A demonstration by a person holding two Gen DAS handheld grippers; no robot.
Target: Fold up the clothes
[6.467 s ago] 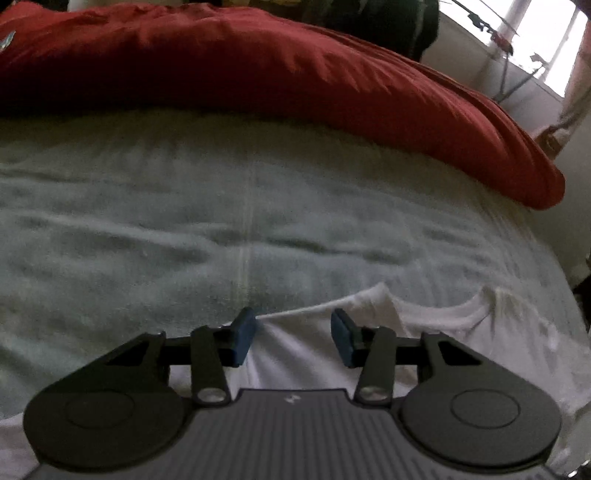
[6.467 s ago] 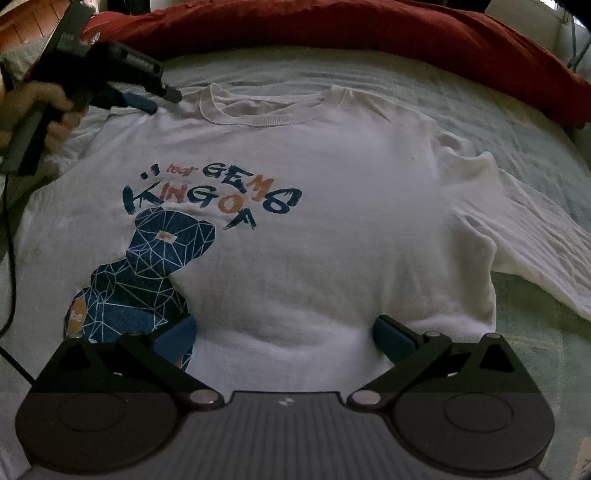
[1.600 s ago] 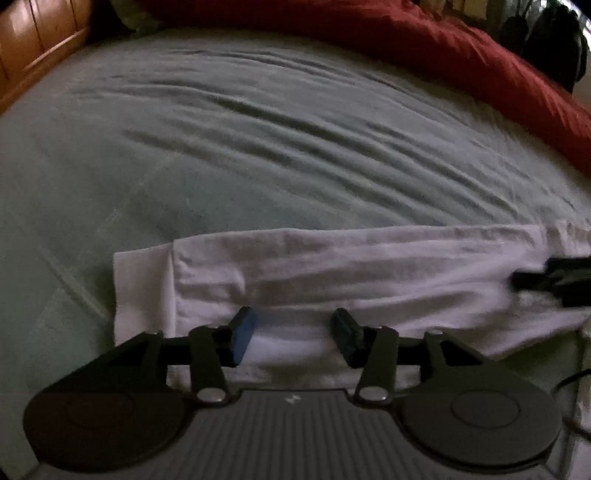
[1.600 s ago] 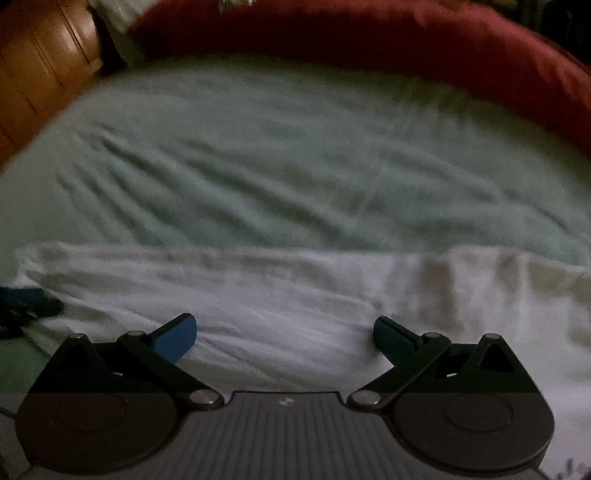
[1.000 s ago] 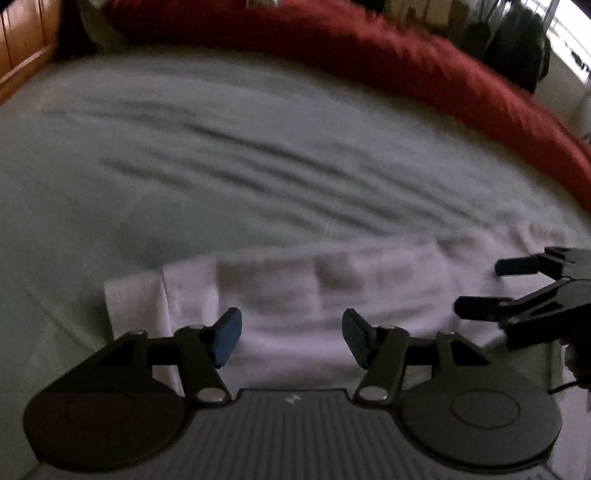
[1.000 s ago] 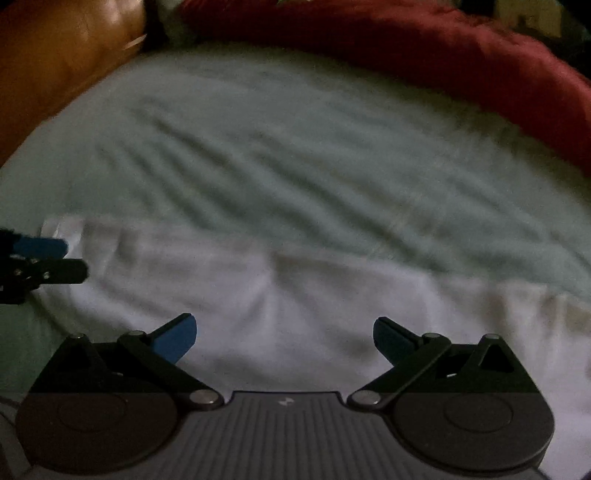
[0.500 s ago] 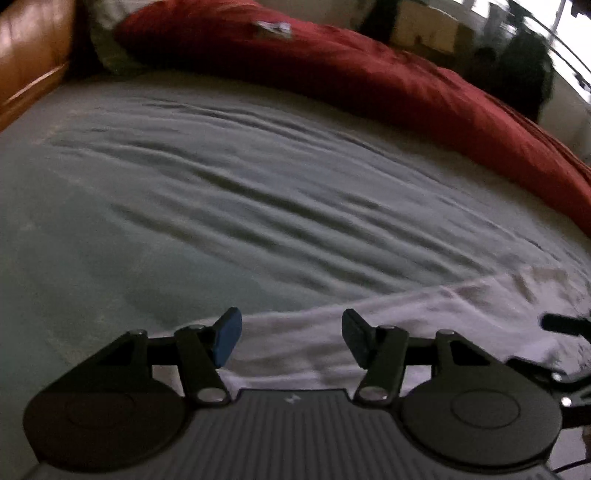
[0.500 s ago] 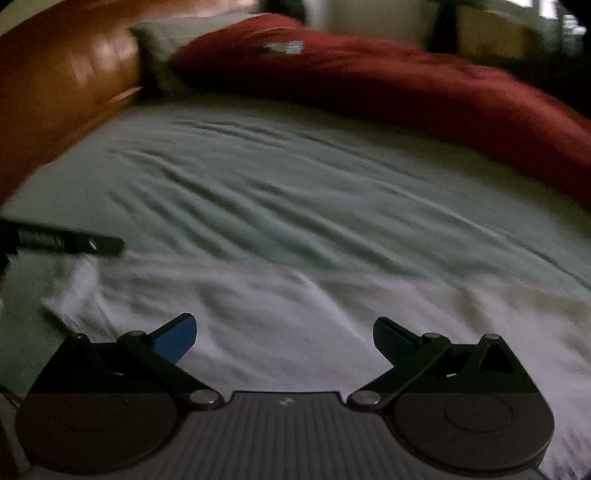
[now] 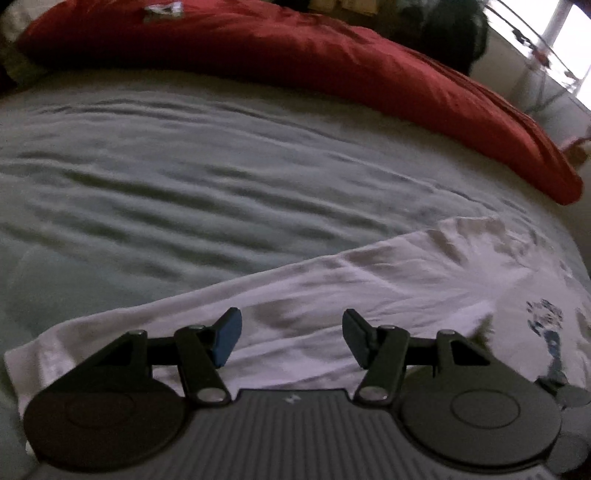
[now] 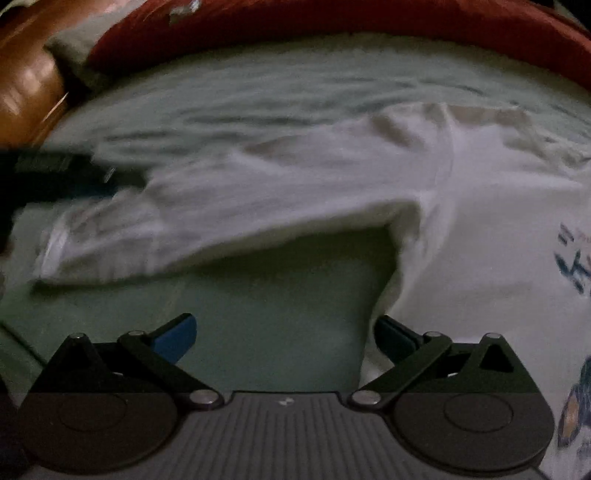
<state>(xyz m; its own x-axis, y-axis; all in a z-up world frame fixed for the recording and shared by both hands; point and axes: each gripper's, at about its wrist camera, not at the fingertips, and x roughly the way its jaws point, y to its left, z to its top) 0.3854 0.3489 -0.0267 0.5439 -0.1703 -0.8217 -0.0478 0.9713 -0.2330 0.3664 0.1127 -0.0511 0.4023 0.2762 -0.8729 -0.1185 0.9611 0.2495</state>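
A white long-sleeved shirt lies flat on the pale green bed sheet [image 9: 184, 177]. Its sleeve [image 9: 369, 280] runs diagonally under my left gripper [image 9: 291, 341], which hovers open over the cloth near the cuff end with nothing pinched. The blue chest print [image 9: 546, 325] shows at the right edge. In the right wrist view the sleeve [image 10: 258, 184] stretches left from the shirt body [image 10: 480, 221]. My right gripper [image 10: 284, 339] is open over bare sheet below the armpit, its right finger [image 10: 391, 339] at the shirt's side edge. The blurred left gripper [image 10: 55, 173] sits at the cuff.
A red duvet [image 9: 332, 62] is bunched along the far side of the bed. A wooden headboard [image 10: 22, 92] and a grey pillow [image 10: 74, 48] stand at the far left. A dark bag [image 9: 450, 33] and a bright window [image 9: 569, 37] lie beyond the bed.
Both cameras swung along the sleeve. The sleeve now runs diagonally under the left gripper and the print has come into view. The right gripper shifted from over the sleeve to the armpit.
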